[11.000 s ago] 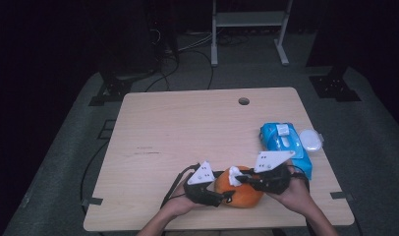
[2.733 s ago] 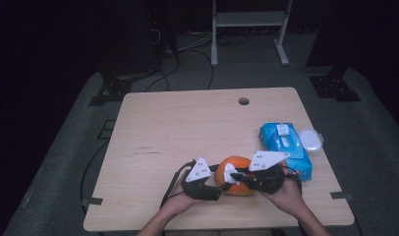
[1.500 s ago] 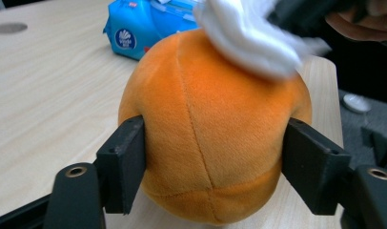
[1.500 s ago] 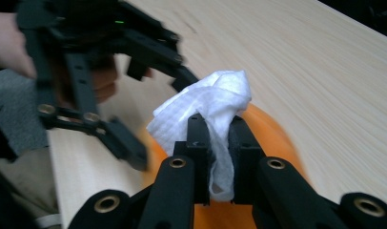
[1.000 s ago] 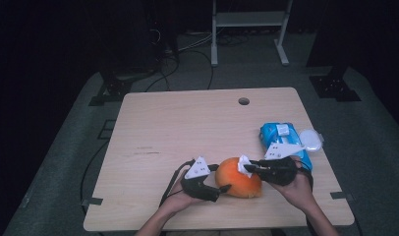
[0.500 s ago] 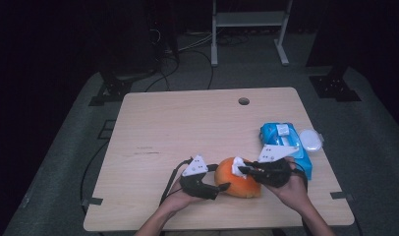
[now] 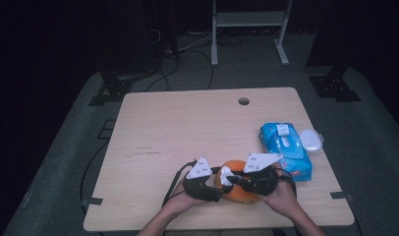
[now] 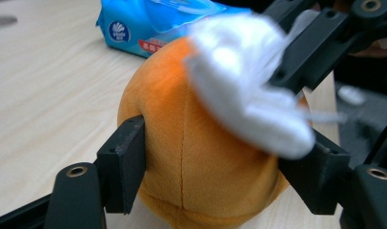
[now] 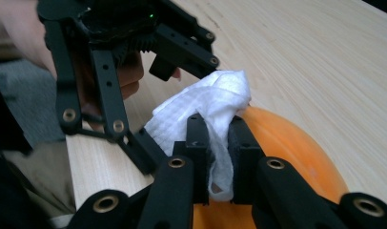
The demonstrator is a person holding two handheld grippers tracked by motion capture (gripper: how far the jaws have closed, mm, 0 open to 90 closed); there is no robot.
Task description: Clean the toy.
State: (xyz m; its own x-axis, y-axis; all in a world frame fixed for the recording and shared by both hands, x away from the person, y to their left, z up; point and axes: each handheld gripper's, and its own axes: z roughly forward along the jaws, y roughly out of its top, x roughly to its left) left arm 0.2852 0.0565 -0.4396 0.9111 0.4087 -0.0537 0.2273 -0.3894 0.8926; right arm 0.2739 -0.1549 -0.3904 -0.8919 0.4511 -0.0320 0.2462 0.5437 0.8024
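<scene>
A: Surface and room?
B: I log a pale wood tabletop [image 7: 187,132] on grey carpet [image 7: 369,128], dark surrounds.
A: Items?
B: Orange plush ball [image 7: 237,189] at the near edge, left gripper [image 8: 215,167] jaws just closing against its sides; right gripper [image 9: 219,138] clamped on white wipe [image 9: 206,107] atop the ball. Blue wipes pack [image 7: 285,147] by the right edge.

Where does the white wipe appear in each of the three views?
High view: the white wipe sits low and centre, on top of the orange plush ball.
Left gripper view: it is the blurred white mass at upper right, against the ball.
Right gripper view: it is at centre, pinched in the right gripper.
Shared landmark: the orange plush ball.
</scene>
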